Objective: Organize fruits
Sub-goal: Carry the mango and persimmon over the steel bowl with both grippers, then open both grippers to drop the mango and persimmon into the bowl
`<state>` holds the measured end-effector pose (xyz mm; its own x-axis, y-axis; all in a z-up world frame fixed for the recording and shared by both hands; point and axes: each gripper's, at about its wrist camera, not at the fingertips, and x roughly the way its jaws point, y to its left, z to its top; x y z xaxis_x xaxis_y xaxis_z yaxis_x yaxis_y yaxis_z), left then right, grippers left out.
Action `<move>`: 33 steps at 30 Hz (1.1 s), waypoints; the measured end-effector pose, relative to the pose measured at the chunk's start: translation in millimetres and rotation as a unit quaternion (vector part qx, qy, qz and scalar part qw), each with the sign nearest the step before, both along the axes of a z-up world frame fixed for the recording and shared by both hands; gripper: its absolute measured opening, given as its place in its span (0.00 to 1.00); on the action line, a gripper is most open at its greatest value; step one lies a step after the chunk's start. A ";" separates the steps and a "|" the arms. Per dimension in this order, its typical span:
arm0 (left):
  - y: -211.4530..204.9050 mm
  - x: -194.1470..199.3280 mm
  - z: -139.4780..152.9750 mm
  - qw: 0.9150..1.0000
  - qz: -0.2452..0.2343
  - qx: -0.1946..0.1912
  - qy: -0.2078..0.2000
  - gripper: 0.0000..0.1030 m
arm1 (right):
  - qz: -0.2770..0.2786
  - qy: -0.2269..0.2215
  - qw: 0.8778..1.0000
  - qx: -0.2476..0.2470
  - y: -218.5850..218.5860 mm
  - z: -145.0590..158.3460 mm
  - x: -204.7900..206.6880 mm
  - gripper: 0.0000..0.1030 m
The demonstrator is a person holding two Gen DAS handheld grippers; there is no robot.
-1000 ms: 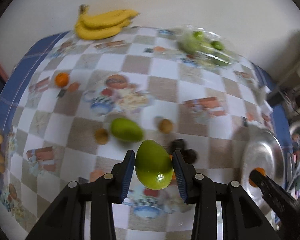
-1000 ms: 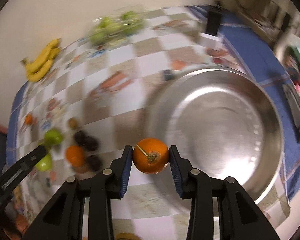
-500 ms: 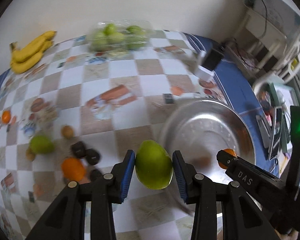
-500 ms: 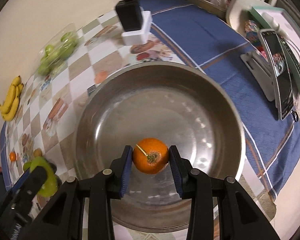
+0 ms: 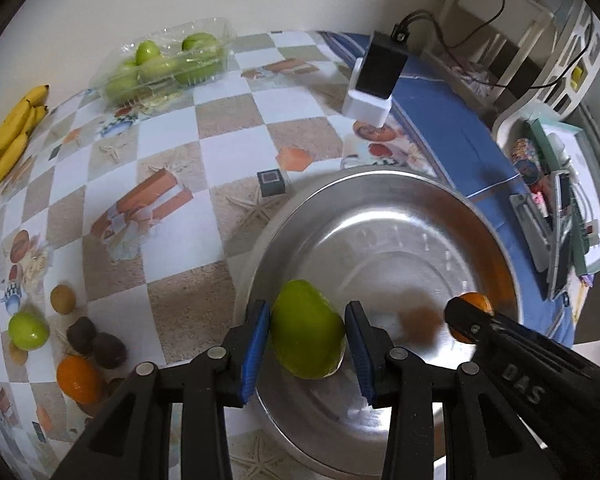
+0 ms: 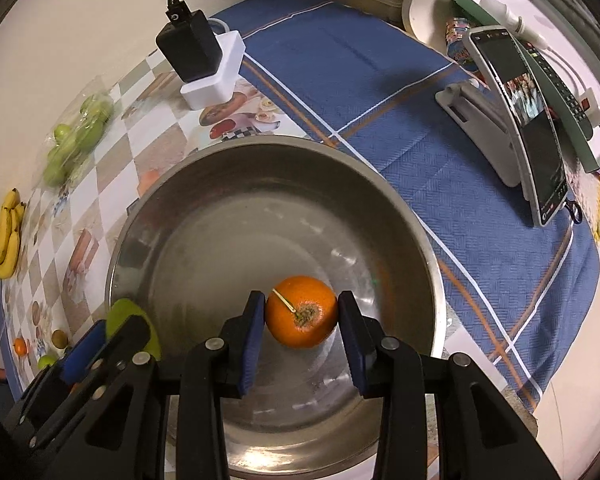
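Note:
My left gripper (image 5: 306,340) is shut on a green mango (image 5: 306,330) and holds it over the near left rim of a large steel bowl (image 5: 432,188). My right gripper (image 6: 302,328) is shut on an orange (image 6: 301,317) and holds it inside the bowl (image 6: 188,184), above its bottom. The right gripper also shows in the left wrist view (image 5: 466,318), with the orange (image 5: 476,304) peeking out. The left gripper and mango (image 6: 120,318) show at the bowl's left rim in the right wrist view.
On the checked cloth lie bananas (image 5: 8,136), a clear tray of green fruit (image 5: 168,64), a green fruit (image 5: 28,330), an orange (image 5: 78,374), dark fruits (image 5: 96,340) and a kiwi (image 5: 63,298). A charger block (image 5: 374,80) stands behind the bowl; a phone (image 6: 536,128) stands at right.
Both grippers have swung right, from the loose fruit on the cloth to the steel bowl. The mango is now over its rim and the orange is inside it. Both stay held.

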<state>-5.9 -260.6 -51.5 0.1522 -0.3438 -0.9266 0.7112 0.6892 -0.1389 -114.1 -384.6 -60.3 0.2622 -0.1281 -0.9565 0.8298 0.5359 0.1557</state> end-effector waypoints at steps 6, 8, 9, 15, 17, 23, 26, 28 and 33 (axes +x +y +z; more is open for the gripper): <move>-0.1 9.0 -7.5 1.000 0.008 0.007 -0.002 0.40 | 0.009 0.004 1.000 -0.002 0.8 -2.5 7.3 0.38; 1.2 12.7 -7.7 1.000 0.011 0.008 -0.007 0.40 | 0.011 0.005 1.000 -0.001 1.0 -3.4 8.7 0.38; 2.8 15.5 -7.7 1.000 0.016 0.008 -0.008 0.40 | 0.011 0.005 1.000 0.000 1.0 -3.9 9.4 0.38; 17.8 32.9 -10.8 0.999 0.047 0.006 -0.009 0.40 | 0.029 0.003 1.000 -0.002 8.3 -5.3 18.7 0.38; 23.8 38.4 -11.7 0.998 0.060 0.007 -0.010 0.40 | 0.036 0.004 0.999 -0.001 11.4 -6.7 21.6 0.38; 34.9 47.3 -16.8 0.997 0.077 0.011 -0.002 0.41 | 0.053 0.004 0.999 0.004 19.1 -9.8 28.6 0.38; 35.8 46.6 -11.6 0.997 0.078 0.005 -0.007 0.41 | 0.062 0.001 0.998 0.006 22.7 -9.0 31.4 0.38; 36.1 44.3 -4.9 0.997 0.073 -0.003 -0.006 0.41 | 0.065 0.003 0.998 0.003 24.5 -7.8 32.3 0.38; 38.1 39.6 14.5 0.998 0.067 -0.017 -0.003 0.46 | 0.074 -0.004 0.997 -0.012 28.6 3.4 33.1 0.41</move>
<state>33.7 -222.5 -37.0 0.2047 -0.3506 -0.9139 0.6138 0.7732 -0.1591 -81.0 -356.0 -56.8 0.2879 -0.1101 -0.9513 0.7404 0.6556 0.1482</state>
